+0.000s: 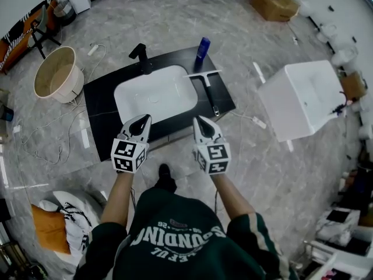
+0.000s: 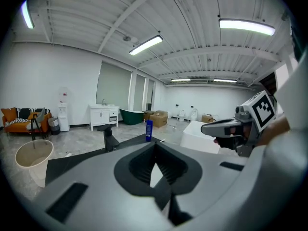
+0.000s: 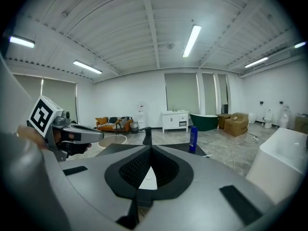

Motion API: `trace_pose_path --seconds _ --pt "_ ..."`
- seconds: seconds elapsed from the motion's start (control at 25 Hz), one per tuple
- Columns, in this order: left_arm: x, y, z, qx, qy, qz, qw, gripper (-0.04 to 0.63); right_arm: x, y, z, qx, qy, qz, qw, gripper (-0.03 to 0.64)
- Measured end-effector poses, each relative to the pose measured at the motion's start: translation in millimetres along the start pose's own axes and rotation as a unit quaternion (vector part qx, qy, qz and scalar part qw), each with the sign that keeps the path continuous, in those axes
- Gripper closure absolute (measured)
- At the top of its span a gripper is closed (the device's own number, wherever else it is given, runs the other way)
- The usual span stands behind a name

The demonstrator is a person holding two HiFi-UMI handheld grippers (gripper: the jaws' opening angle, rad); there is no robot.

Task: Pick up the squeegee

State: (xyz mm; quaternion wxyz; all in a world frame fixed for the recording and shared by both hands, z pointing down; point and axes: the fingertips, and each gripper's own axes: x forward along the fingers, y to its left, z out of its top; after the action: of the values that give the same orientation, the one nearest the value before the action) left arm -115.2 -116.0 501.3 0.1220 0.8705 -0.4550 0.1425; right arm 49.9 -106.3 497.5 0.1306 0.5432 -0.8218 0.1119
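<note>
Nearest us, a person in a dark green sweatshirt (image 1: 175,238) holds two grippers, one in each hand, and each gripper carries one cube with square markers. The left gripper (image 1: 141,123) has its jaws closed together with nothing between them. The right gripper (image 1: 201,123) also has its jaws pressed together and empty. The two hang side by side, apart from each other, and both point out over the near edge of the one black rectangular countertop (image 1: 99,107). Set into that top is one white sunken basin (image 1: 154,95). Just beside the basin, on the counter's right strip, lies the one squeegee with a white blade and a black handle (image 1: 208,95). It lies flat, with its blade at the far end and its handle running back toward the right gripper, and neither gripper touches it. At the counter's far edge stands one black faucet (image 1: 139,52). At the far right corner, near the blade, stands one blue bottle (image 1: 202,47), upright. On the grey marbled floor (image 1: 250,168) we count one round beige tub (image 1: 55,73) left of the counter and one white square sink unit (image 1: 303,98) to its right, both well apart from the squeegee. Farther off are two brown cardboard boxes (image 1: 273,2) and one orange sofa (image 2: 17,117) against the white wall.
</note>
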Motion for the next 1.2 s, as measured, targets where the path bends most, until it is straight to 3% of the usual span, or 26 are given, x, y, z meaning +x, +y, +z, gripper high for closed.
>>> trace_pose_path --seconds 0.28,0.6,1.2 --pt "29 36 9 0.002 -0.001 -0.014 0.9999 0.594 45 4 15 0.005 -0.004 -0.006 1.0 0.615" --pt "53 43 23 -0.001 0.002 -0.017 0.9999 0.594 70 -11 28 0.002 -0.006 -0.001 1.0 0.614" --pt "124 80 63 -0.029 -0.01 0.076 0.9966 0.594 171 -63 61 -0.02 -0.005 0.095 0.995 0.615"
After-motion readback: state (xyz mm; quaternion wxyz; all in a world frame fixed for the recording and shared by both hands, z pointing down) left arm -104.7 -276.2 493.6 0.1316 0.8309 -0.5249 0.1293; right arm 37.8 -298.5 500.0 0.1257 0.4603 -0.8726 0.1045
